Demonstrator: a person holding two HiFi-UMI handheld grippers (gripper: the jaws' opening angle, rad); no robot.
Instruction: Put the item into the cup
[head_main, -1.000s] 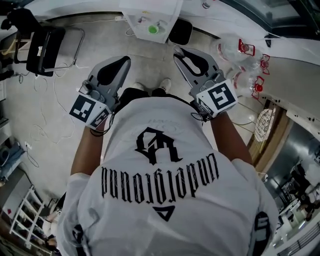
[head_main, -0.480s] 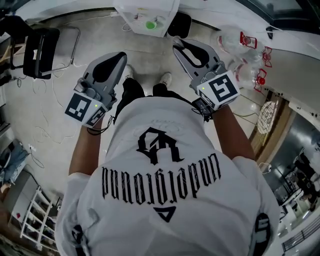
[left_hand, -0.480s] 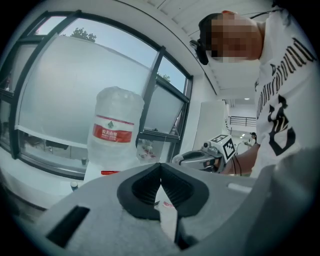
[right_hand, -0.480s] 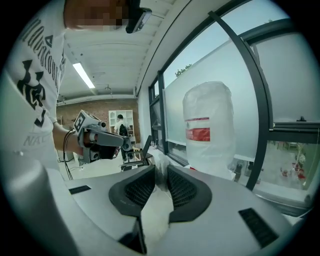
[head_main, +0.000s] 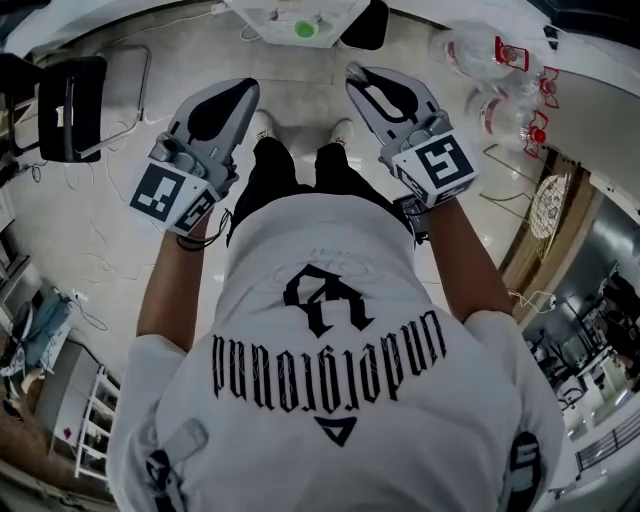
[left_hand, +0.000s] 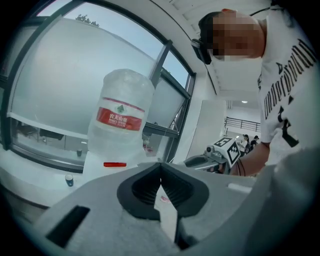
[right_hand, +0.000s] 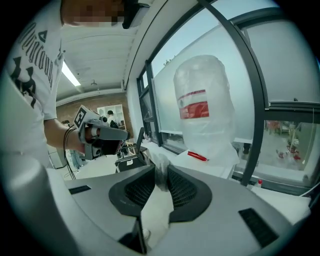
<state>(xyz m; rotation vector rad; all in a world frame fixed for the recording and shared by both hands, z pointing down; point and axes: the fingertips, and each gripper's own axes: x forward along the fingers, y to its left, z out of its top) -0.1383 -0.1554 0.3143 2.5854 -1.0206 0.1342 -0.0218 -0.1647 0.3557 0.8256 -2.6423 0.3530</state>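
Item (right_hand: 161, 173): pale crumpled scrap, pinched in right hand-held gripper (head_main: 353, 72), short of the table (head_main: 265, 15). Left hand-held gripper (left_hand: 160, 165): pressed together, empty. Handling: hold the pinch firm (cup unidentified) approaching table.

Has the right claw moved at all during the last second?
Yes, slightly. In the head view the right claw has drawn back from the water jugs, toward the person.

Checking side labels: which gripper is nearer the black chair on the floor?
Left. The left gripper sits to the right of the black chair in the head view, with floor between them; the right gripper is farther off, beyond the person's legs.
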